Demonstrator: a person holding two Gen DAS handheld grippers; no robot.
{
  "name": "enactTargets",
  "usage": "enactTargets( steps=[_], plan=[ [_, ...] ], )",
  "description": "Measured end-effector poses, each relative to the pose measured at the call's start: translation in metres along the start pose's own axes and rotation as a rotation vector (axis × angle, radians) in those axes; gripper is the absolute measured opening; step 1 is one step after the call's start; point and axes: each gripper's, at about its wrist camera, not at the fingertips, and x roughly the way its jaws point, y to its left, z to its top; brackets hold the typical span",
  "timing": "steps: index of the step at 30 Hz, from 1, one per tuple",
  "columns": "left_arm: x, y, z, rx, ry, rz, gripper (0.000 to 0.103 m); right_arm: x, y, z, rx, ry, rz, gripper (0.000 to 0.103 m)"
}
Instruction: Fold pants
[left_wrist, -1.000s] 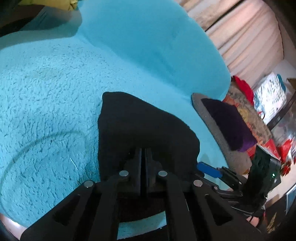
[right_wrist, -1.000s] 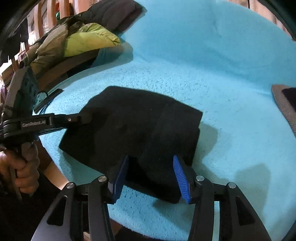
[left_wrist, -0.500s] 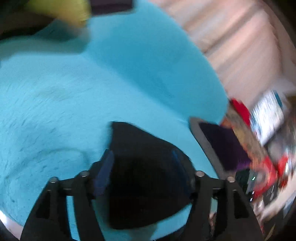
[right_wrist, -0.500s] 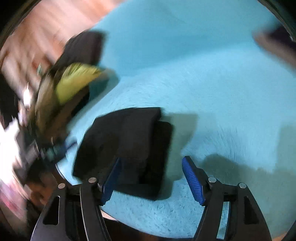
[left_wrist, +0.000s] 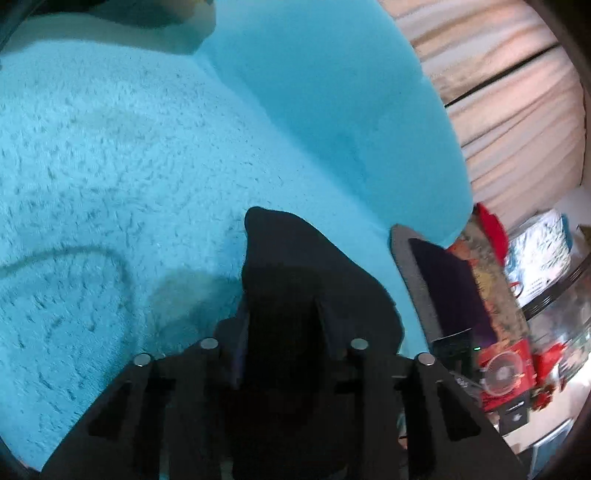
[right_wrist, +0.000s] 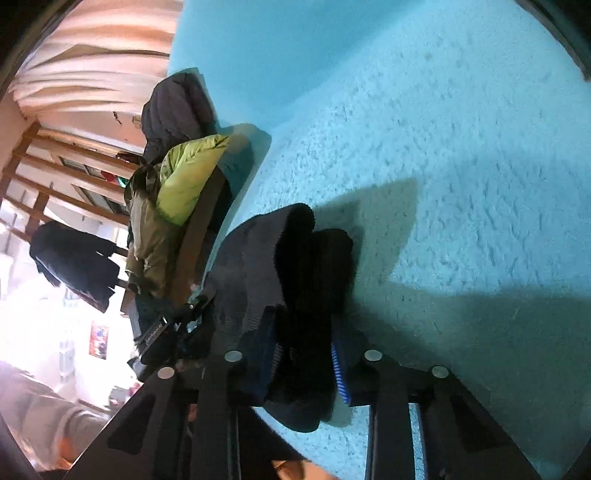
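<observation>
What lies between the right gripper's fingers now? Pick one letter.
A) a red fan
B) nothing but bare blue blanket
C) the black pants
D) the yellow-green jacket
C: in the right wrist view the right gripper has its blue-padded fingers on either side of a bunched fold of the black pants, which lie on the blue blanket.

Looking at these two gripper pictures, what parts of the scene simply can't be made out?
- Left wrist view: the left gripper fingertips vanish against the dark pants; grip unclear.
- Right wrist view: the right gripper straddles the bunched pants; clamped or not, unclear.
- Right wrist view: the room at left is washed out by glare.
- Both views: pants' near edge hidden behind the grippers.
</observation>
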Motion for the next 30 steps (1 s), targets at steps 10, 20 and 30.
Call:
enactTargets(
  steps=[10,20,30],
  plan=[
    [0.013,-0.018,0.065,0.095,-0.051,0.101,0.025,0.037,0.029,0.067,-0.047,-0.097,-0.016,0.021],
    [0.022,-0.021,0.055,0.168,-0.1,0.286,0.051,0.038,0.011,0.043,-0.072,-0.216,-0.05,0.032],
    [-0.052,-0.056,-0.013,0.315,-0.288,0.288,0.09,-0.007,0.079,-0.02,-0.31,-0.351,-0.292,0.046]
  ],
)
